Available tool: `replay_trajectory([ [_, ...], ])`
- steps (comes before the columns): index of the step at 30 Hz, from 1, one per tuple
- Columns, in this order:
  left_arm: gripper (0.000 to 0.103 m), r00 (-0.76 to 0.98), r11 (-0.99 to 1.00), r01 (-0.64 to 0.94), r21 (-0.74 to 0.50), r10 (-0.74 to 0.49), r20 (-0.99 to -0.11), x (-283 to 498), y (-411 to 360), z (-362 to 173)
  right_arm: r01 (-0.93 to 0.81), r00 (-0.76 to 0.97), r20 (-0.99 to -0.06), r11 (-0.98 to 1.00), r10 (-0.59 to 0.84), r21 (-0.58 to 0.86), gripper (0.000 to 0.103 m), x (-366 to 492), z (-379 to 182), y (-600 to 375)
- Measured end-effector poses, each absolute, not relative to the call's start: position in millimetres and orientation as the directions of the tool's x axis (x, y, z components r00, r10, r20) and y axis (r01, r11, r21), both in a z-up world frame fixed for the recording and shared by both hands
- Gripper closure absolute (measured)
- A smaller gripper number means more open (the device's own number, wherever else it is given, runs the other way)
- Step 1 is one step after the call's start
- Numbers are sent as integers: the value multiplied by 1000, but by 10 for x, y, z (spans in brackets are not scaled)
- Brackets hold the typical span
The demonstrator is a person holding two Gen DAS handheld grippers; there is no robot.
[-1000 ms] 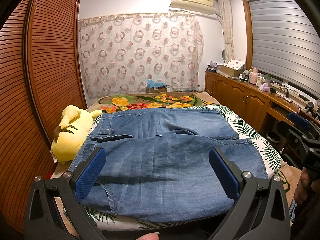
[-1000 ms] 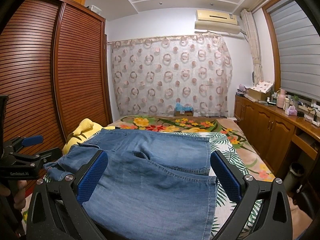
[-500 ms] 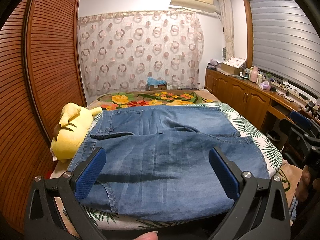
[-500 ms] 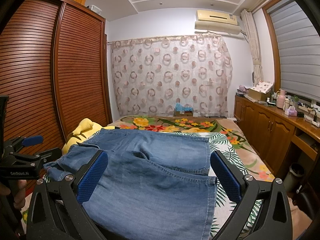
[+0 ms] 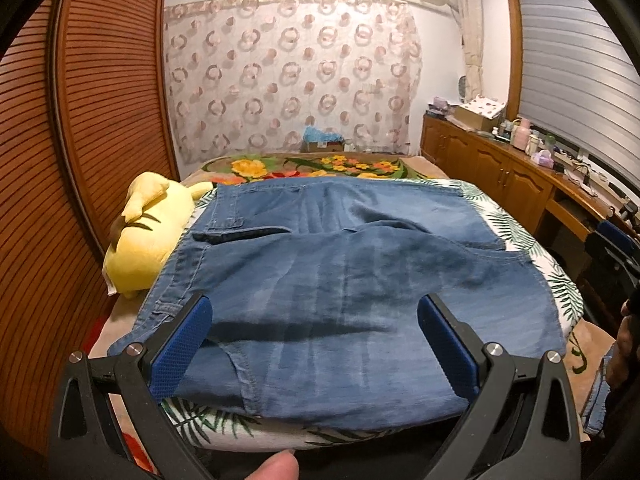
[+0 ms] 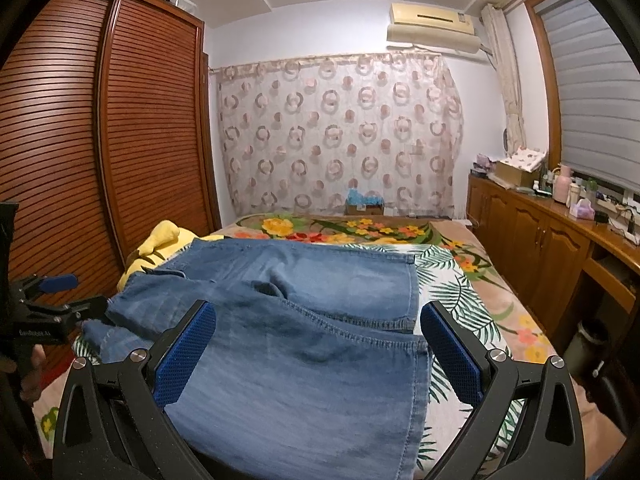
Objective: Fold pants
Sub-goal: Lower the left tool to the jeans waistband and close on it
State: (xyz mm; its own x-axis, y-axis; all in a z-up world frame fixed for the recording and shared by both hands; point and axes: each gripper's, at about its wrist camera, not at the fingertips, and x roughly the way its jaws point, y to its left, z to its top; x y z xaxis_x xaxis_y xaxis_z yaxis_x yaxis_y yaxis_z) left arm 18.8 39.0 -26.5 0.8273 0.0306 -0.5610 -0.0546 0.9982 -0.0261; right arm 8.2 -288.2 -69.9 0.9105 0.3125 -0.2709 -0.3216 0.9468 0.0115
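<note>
- On the bed [image 5: 516,220], across the leaf-print cover: the pants [image 5: 340,280], blue denim, laid flat and spread wide, one layer lapped over the other with a seam ridge between them.
- Left gripper [image 5: 314,344]: fingers wide apart, nothing between them, hovering over the near hem area of the pants. No contact visible.
- Right gripper [image 6: 318,352]: fingers also spread, empty, over the near right part of the denim. Right edge of the pants and its stitched hem sit just inside the right finger in that view.
- Yellow plush toy [image 5: 148,236] lies against the left edge of the pants, touching or nearly so; can't tell which.
- Handling, my read: denim is soft but fairly heavy, drapes and sags, not slippery. Doubled hems and side seams are the stiffest spots, so grab there, through all layers.
- Suggested holds: left gripper on the near-left corner/side seam, right gripper on the near-right hem corner, then lift together and carry over.
- Risk: pinching only the top layer, or dragging the bed cover along.
</note>
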Motion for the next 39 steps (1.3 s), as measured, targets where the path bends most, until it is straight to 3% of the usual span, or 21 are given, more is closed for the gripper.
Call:
replay_trajectory([
  [17,1,770,989,-143,-48,81,-633,212,1025,-632,-311,878,-392,950,273,-35,1,345,-741,-2843],
  [23,8,750,982,-168,-90,68,-658,196,1324,-771,-298,870,-423,954,252,-45,1,382,-726,-2797],
  [31,35,730,965,-232,-123,89,-677,155,1685,-930,-287,858,-458,957,232,-52,1,424,-702,-2787],
  [39,42,701,942,-310,-125,138,-700,125,2013,-1082,-273,846,-485,961,220,-40,1,423,-673,-2835],
])
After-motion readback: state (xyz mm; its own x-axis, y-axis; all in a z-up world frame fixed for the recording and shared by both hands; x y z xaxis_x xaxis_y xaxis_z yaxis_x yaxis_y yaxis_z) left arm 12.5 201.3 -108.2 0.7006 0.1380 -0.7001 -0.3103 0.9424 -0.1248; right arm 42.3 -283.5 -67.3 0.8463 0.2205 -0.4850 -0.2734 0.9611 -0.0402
